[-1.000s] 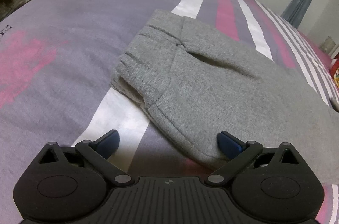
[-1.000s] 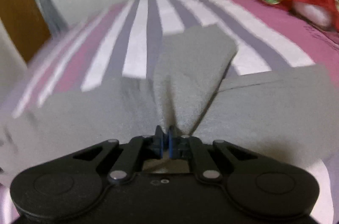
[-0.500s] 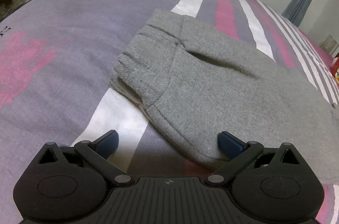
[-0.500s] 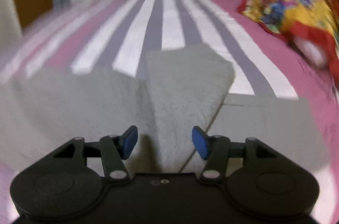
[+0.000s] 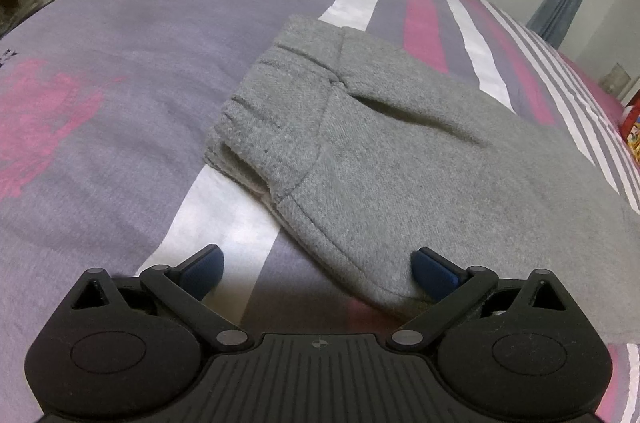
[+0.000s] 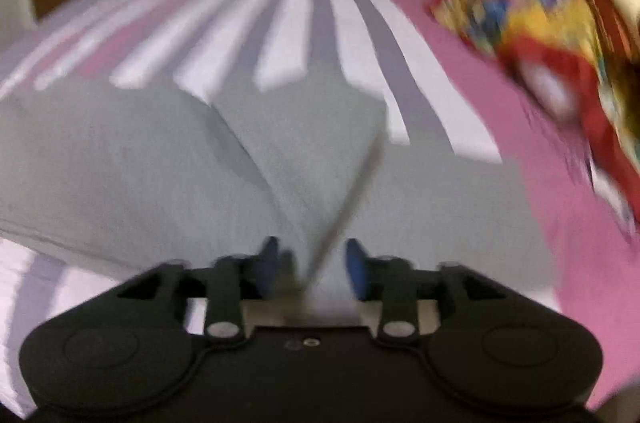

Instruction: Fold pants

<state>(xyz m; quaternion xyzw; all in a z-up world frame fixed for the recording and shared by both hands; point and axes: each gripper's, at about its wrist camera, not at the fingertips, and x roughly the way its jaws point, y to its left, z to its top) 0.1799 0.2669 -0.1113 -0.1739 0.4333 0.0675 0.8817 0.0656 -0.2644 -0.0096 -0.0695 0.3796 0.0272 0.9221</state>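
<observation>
My grey pants (image 5: 400, 159) lie across the striped bed (image 5: 120, 127), waistband toward its plain purple end, legs running toward the pink end by the colourful pillow (image 6: 540, 23). My left tongs (image 5: 316, 269) stand wide and released, straddling the near hem without pinching it. My right tongs (image 6: 312, 263) have just been opening; their pads stand apart, with a raised fold of leg cloth between them but not squeezed. I judge one fold is laid. Next I should re-grip the leg end and carry it over toward the waistband.
</observation>
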